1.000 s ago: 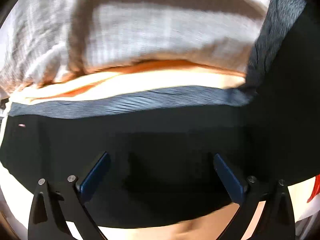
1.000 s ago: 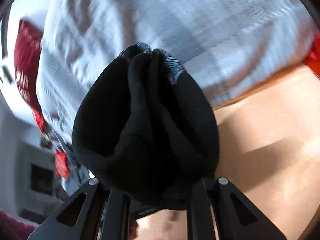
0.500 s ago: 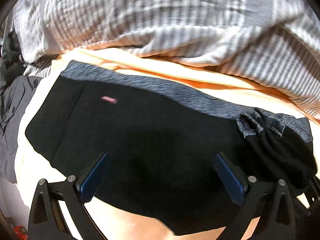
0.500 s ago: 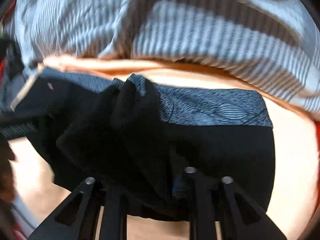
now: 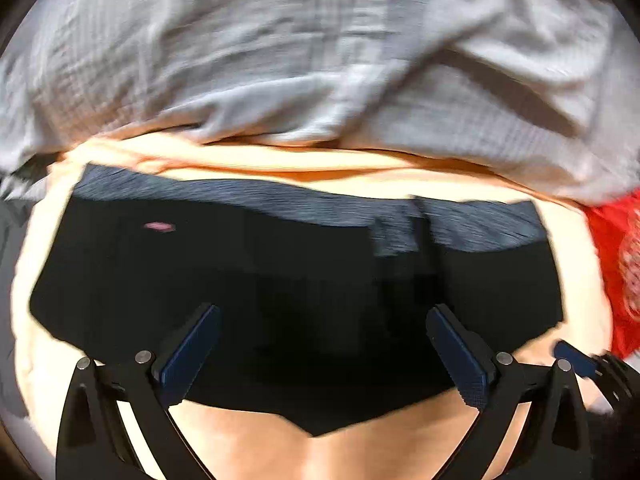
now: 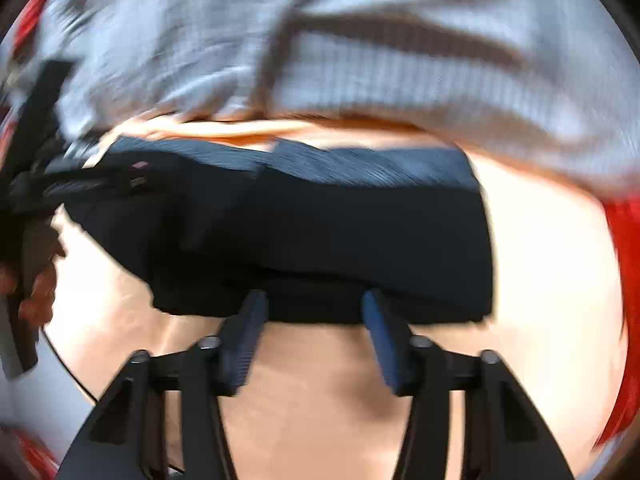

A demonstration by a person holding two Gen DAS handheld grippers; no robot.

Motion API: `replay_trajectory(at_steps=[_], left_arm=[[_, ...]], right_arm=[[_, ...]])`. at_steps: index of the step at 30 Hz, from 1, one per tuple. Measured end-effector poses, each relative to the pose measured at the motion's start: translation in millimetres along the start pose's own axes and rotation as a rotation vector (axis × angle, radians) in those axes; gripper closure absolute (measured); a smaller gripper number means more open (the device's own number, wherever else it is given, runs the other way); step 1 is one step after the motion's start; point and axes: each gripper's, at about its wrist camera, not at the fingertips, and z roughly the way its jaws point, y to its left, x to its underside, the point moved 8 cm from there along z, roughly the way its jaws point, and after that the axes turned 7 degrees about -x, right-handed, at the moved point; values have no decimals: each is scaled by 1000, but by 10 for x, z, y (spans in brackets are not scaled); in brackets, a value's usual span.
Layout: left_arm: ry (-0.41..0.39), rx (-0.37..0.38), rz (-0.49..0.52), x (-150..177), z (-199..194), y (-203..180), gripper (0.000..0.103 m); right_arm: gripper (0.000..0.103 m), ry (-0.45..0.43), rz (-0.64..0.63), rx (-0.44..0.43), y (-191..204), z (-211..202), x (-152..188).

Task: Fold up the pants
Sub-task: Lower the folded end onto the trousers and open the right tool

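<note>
The black pants (image 5: pixel 280 280) with a grey patterned waistband lie folded over on a pale orange table (image 5: pixel 400 452); a small pink label shows at their left. My left gripper (image 5: pixel 320 344) is open and empty, its blue pads over the pants' near part. In the right wrist view the pants (image 6: pixel 320 232) lie as a folded stack. My right gripper (image 6: pixel 314 340) is open and empty at their near edge. It also shows at the right edge of the left wrist view (image 5: pixel 576 360).
A grey striped cloth (image 5: pixel 320 60) is heaped behind the pants. A red garment (image 5: pixel 612 264) lies at the right. A dark grey garment (image 5: pixel 12 248) sits at the left edge. My left gripper and hand (image 6: pixel 36 216) show at the left of the right wrist view.
My right gripper, which held a bunched part of the pants, has laid it over the rest, opened and pulled back. The left gripper stayed open and shifted slightly.
</note>
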Motion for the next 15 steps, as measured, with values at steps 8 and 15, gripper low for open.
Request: replay_trajectory(at_steps=[8, 15], left_arm=[[91, 156, 127, 181, 209, -784, 27], [153, 219, 91, 240, 338, -950, 83]], right_arm=[[60, 39, 196, 12, -587, 10, 167], [60, 38, 234, -18, -650, 80, 173]])
